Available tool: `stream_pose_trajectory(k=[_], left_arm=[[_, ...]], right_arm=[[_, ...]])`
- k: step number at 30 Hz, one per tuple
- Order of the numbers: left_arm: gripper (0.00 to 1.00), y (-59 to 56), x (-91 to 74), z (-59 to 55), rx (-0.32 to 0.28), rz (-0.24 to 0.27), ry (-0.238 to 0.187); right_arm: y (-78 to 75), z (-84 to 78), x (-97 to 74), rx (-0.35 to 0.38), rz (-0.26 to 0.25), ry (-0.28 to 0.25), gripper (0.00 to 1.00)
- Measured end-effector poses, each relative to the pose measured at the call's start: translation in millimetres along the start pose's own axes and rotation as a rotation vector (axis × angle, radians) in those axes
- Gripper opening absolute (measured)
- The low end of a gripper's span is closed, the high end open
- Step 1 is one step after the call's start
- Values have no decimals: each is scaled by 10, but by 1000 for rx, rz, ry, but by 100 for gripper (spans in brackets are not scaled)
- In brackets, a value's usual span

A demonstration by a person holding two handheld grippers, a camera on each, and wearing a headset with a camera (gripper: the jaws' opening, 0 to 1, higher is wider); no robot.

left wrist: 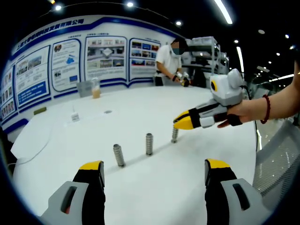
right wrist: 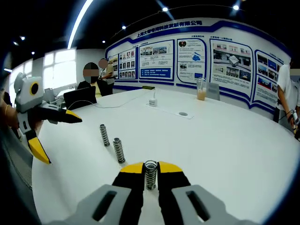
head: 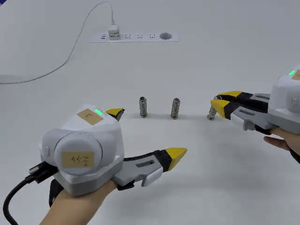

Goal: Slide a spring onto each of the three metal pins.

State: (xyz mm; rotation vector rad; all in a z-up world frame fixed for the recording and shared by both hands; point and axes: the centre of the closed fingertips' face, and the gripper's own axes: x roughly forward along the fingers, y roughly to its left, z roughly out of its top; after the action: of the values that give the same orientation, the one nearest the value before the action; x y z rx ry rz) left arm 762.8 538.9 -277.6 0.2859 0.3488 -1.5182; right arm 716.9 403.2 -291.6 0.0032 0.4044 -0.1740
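- Across the middle of the white table point(head: 225, 187) I count three springs, all upright in one row and well apart from each other: the left spring point(head: 143, 107), the middle spring point(head: 175, 108) and the right spring point(head: 212, 112).
- I cannot make out the pins inside the coils.
- I have two grippers in view.
- My right gripper point(head: 215, 99) reaches in from the table's right side. Its jaws are pinched onto the right spring near its top. In the right gripper view the coil stands between the two yellow tips and touches both.
- My left gripper point(head: 154, 131) sits toward the table's near edge. Its jaws are spread wide with nothing between them, pointing at the row and clear of the left spring.
- Toward the far edge lies one power strip point(head: 135, 36) with one white plug point(head: 114, 32) in it. Its cable point(head: 70, 54) trails off to the left edge.
- For containers I count one clear cup point(right wrist: 202, 89), standing near the table's far edge in the right gripper view. Its lower part holds amber liquid.
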Motion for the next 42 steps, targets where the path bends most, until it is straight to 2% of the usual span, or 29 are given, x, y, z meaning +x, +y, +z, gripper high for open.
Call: stream_pose_trajectory(k=[11, 21, 25, 33, 37, 39, 42], left_arm=[[89, 14, -1, -10, 2, 1, 5], [88, 25, -14, 5, 8, 6, 6], [88, 35, -17, 4, 10, 8, 12], [88, 104, -50, 36, 2, 19, 18], [87, 136, -89, 49, -6, 19, 23], [87, 147, -105, 51, -5, 20, 26], [87, 175, -146, 65, -21, 20, 26]], right_arm=[[-6, -102, 48, 20, -10, 26, 11], [5, -93, 51, 15, -13, 27, 12], [13, -114, 38, 6, -10, 45, 13], [66, -14, -40, 36, 6, 37, 26], [75, 80, -104, 60, 8, 15, 33], [84, 95, -130, 85, 10, 19, 38], [107, 134, -190, 79, 12, 23, 43]])
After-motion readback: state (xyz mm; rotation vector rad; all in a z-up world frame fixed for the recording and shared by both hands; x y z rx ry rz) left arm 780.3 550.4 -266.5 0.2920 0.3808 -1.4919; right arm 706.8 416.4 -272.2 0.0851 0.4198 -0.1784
